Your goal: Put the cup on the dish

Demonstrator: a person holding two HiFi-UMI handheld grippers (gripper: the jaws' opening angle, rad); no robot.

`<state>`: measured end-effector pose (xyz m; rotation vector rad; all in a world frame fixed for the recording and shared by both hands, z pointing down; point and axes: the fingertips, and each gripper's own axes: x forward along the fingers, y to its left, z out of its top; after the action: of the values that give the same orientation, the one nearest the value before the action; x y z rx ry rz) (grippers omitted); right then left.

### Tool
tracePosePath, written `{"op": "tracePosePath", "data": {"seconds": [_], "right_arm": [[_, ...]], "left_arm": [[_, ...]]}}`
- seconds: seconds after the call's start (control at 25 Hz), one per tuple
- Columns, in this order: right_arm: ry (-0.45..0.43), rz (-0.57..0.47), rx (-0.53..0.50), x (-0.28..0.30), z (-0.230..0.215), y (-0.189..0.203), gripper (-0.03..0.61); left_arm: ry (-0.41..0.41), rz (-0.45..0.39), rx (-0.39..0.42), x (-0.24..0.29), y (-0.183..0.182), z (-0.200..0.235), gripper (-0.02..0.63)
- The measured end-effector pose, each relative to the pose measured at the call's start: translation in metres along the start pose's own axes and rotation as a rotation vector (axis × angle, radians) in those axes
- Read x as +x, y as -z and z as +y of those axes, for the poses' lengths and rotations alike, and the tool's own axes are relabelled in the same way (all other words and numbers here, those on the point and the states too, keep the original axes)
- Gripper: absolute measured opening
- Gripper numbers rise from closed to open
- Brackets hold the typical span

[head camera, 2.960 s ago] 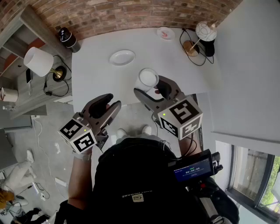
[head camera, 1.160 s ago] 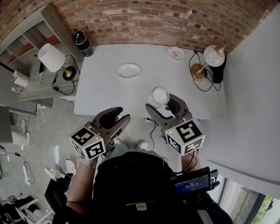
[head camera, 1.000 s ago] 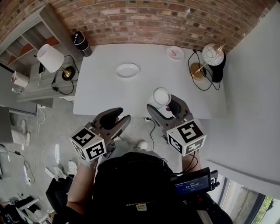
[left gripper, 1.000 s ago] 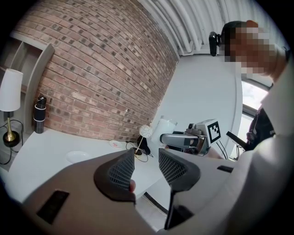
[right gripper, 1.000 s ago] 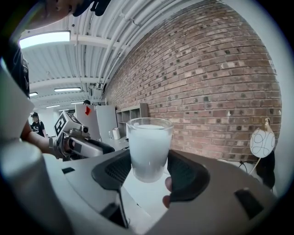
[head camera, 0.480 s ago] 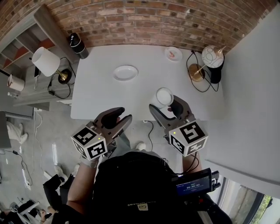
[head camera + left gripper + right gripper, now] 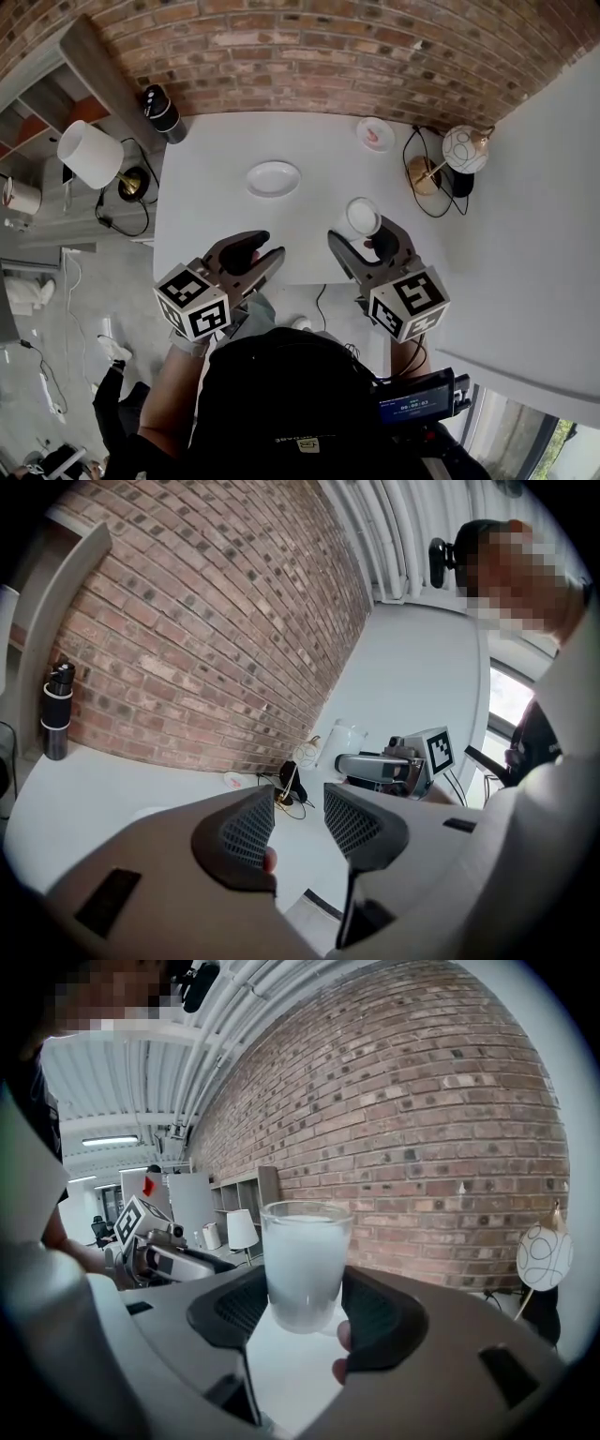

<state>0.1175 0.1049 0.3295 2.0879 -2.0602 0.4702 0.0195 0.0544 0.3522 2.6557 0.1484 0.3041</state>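
Note:
A frosted white cup (image 7: 363,216) stands upright between the jaws of my right gripper (image 7: 362,231), which is shut on it above the near part of the white table (image 7: 216,211). In the right gripper view the cup (image 7: 306,1265) fills the gap between both pads. The white dish (image 7: 273,178) lies on the table, ahead and to the left of the cup, with nothing on it. My left gripper (image 7: 257,247) hovers over the table's near edge, its jaws slightly apart and empty; its view shows the right gripper (image 7: 394,766) holding the cup (image 7: 345,739).
A small pink-marked dish (image 7: 374,134) lies at the far right by the brick wall. A globe lamp (image 7: 466,150) with a cable stands at the right edge. A black bottle (image 7: 161,111) is at the far left corner. A white-shaded lamp (image 7: 89,155) sits off the table's left.
Both grippers have come forward over the table's near edge. The cup stays in the right gripper and sits a little further right and forward. Neither gripper's jaws have changed.

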Motion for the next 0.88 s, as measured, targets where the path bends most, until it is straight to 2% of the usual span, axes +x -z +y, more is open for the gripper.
{"op": "tracePosePath", "data": {"seconds": [0.52,0.88], "right_arm": [[0.066,0.010,0.034,0.082,-0.013,-0.028,0.245],[0.118,0.015,0.057,0.132,-0.012,-0.042,0.245]], "left_arm": [[0.042,0.018,-0.045,-0.002,-0.034,0.086,0.170],[0.062,0.032,-0.075,-0.026,-0.047,0.140,0.170]]}}
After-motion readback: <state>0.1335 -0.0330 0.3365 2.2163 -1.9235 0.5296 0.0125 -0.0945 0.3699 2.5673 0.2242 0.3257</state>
